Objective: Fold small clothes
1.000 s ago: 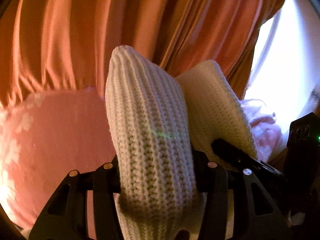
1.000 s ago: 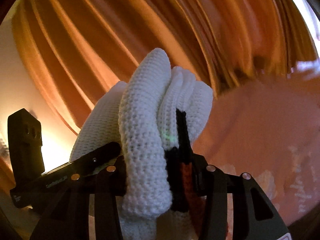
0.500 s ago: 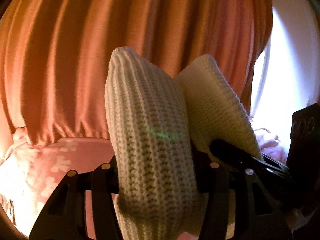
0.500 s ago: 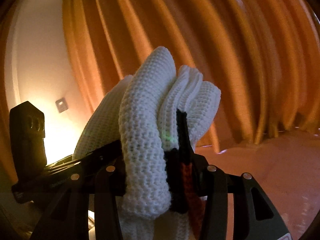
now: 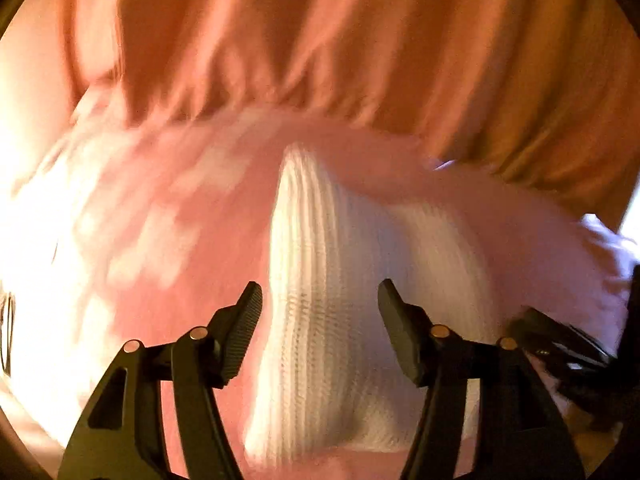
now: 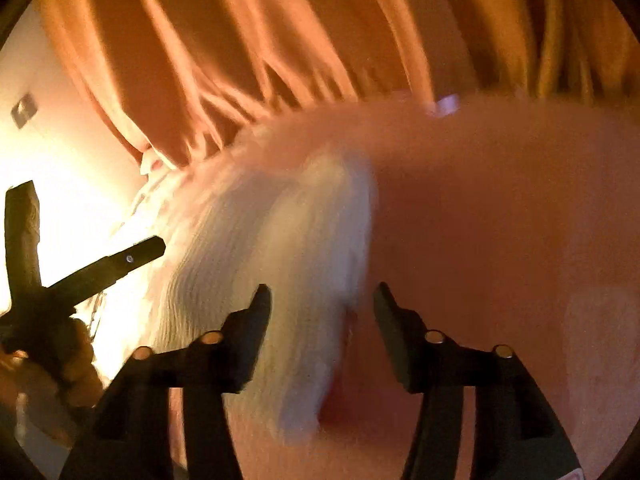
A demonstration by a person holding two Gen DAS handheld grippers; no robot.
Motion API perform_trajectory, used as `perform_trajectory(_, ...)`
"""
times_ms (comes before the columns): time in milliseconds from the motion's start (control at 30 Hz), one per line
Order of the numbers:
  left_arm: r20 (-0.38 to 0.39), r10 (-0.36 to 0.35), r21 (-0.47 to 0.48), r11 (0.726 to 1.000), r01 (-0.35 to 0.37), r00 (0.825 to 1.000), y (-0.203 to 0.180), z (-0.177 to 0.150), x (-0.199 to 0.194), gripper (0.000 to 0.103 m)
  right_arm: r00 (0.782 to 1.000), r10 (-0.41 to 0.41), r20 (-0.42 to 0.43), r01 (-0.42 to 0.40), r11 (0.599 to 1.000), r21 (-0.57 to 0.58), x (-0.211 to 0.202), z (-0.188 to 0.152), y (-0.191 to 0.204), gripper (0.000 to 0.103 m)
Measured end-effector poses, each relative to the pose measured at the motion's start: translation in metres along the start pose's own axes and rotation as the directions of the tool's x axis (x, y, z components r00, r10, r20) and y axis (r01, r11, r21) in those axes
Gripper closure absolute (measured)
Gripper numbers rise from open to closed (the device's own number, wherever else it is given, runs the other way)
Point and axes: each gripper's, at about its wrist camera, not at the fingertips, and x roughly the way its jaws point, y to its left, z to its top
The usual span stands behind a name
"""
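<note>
While both pictures are blurry, the white knit cloth shows its bumpy ribs and a pointed top; it lies on the soft pink bed cover, in front of the orange curtain; the left gripper points forward over it with its black fingers spread wide, gripping nothing; the right gripper is spread apart too, beside the cloth's edge.
</note>
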Motion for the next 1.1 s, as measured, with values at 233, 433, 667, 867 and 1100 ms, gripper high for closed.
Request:
perform_trajectory(233,0.065,0.009,-0.016,1.000,-0.008,0.998,-0.005,-0.023,-0.027,0.035,0.999,0.045,0.009,-0.044,0.995,-0.089,-0.014,0.005,0.032,0.055)
perform_trajectory(433,0.085,0.048,0.075,0.996,-0.055,0.995,-0.022,-0.024,-0.024,0.030,0.997,-0.001,-0.072,-0.003,0.998,-0.059,0.035,0.013,0.042,0.050)
perform_trajectory(667,0.046,0.055,0.067,0.996,-0.058,0.997,-0.014,-0.031,-0.011,0.030,0.996,-0.027,-0.080,0.024,0.999,-0.037,0.041,0.019,0.046,0.087)
perform_trajectory(867,0.010,0.057,0.076,0.995,-0.058,0.998,-0.011,-0.037,-0.002,0.030,0.998,-0.057,-0.028,0.055,0.995,-0.087,0.022,0.020,0.058,0.087)
perform_trajectory(1100,-0.007,0.072,0.070,0.995,-0.071,0.997,-0.008,-0.041,0.001,0.026,0.998,-0.022,-0.062,0.023,1.000,0.021,0.035,0.011,0.038,0.078)
